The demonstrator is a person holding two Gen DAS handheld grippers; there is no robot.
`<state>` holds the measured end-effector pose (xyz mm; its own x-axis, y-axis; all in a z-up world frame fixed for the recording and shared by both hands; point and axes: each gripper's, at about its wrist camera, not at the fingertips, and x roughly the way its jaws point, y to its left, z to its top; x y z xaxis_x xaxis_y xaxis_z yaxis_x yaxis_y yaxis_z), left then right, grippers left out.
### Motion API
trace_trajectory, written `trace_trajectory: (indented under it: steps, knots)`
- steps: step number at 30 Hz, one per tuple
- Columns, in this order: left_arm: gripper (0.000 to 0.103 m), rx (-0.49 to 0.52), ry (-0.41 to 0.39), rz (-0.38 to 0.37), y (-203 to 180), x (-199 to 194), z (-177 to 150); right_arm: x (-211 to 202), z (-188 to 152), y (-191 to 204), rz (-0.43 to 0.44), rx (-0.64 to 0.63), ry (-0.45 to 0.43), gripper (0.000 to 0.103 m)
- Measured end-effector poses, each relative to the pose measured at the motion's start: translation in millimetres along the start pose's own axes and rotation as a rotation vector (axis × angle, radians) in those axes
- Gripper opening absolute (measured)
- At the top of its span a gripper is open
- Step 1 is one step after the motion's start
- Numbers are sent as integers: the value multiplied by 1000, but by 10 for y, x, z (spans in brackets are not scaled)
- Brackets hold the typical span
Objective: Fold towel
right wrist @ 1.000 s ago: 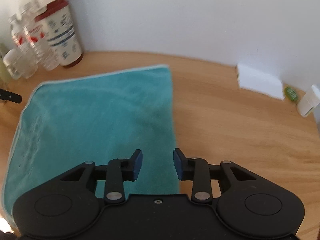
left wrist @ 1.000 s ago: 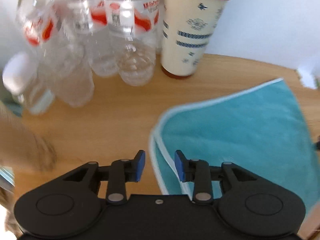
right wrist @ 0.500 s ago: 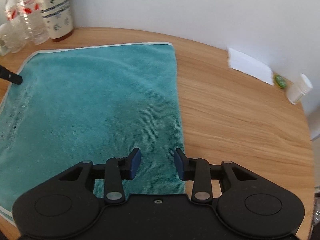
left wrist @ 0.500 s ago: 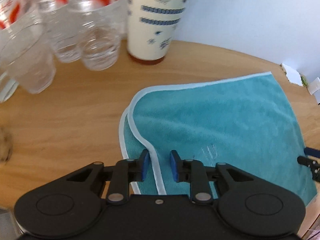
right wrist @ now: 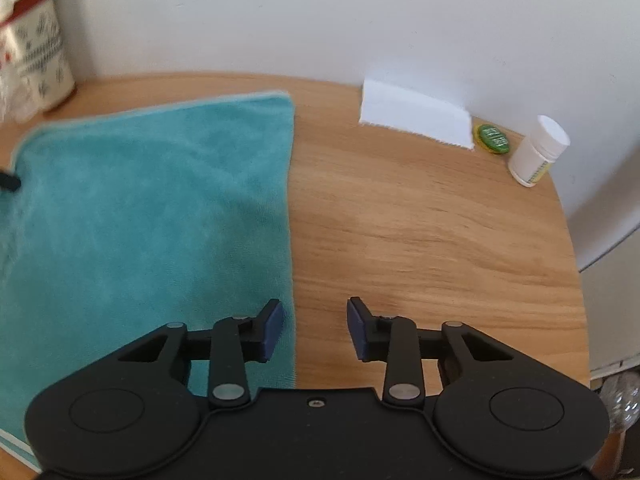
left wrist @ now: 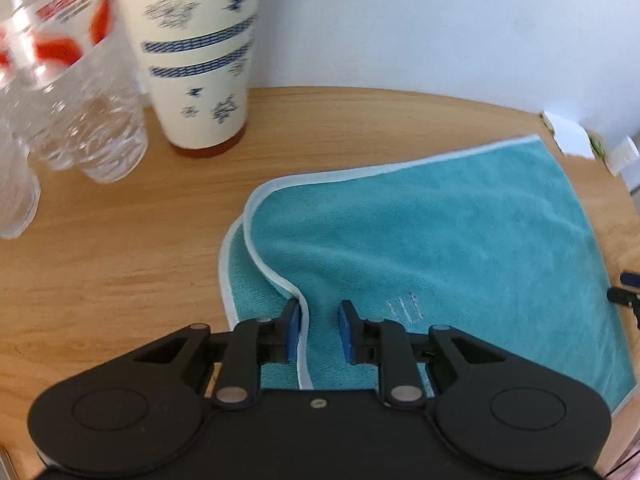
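Observation:
A teal towel (left wrist: 440, 248) with a white hem lies on the round wooden table (left wrist: 120, 248), doubled over so two layers show at its left corner. My left gripper (left wrist: 319, 330) is low over that left side, open but narrow, and the upper layer's white hem (left wrist: 280, 280) runs between its fingers. In the right wrist view the towel (right wrist: 152, 208) fills the left half. My right gripper (right wrist: 314, 322) is open and straddles the towel's right edge, left finger over cloth, right finger over bare wood. Each gripper's tip shows at the edge of the other's view.
A cream tumbler with blue patterns (left wrist: 200, 60) and clear water bottles (left wrist: 80, 92) stand at the back left. Back right holds a folded white paper (right wrist: 416, 118), a green lid (right wrist: 492, 138) and a white pill bottle (right wrist: 538, 152). The table edge curves down the right.
My left gripper has moved right from the bare wood onto the towel's left hem, and its jaws have narrowed. My right gripper has shifted right to the towel's right edge.

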<state>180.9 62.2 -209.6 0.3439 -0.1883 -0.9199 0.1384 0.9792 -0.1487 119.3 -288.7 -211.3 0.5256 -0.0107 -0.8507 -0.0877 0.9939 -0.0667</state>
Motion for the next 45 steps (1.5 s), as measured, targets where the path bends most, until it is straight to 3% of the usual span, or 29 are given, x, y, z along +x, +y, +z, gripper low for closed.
trace_trajectory:
  steps: [4, 5, 8, 10, 13, 20, 27, 30, 32, 34, 37, 45]
  knots:
    - [26, -5, 13, -63, 262, -47, 55, -637, -167, 367, 120, 186, -112, 41]
    - [30, 4, 12, -70, 302, -50, 78, -691, -201, 461, 124, 191, -122, 42]
    - [44, 37, 19, -119, 476, -66, 174, -1006, -533, 1345, 110, 198, -162, 44]
    - [46, 61, 61, -161, 611, -56, 258, -1056, -674, 1738, 75, 194, -173, 44]
    - [46, 159, 77, -174, 636, -64, 345, -1057, -901, 2393, 39, 190, -134, 44]
    - [53, 244, 76, -183, 577, 29, 487, -1014, -1279, 3082, -1, 189, -84, 41]
    - [54, 282, 80, -212, 496, 46, 537, -852, -1255, 3374, -57, 109, -75, 37]
    - [54, 298, 75, -212, 465, 44, 532, -782, -1224, 3456, -92, 74, -57, 27]
    - [42, 276, 89, -235, 477, 52, 556, -739, -1208, 3475, -104, 55, -48, 18]
    - [38, 253, 96, -237, 490, 64, 590, -733, -1212, 3485, -99, 40, -49, 10]
    - [29, 258, 97, -243, 505, 73, 607, -768, -1202, 3453, -91, 80, -55, 10]
    - [33, 223, 90, -251, 580, 8, 668, -734, -1180, 3436, -96, 90, -38, 10]
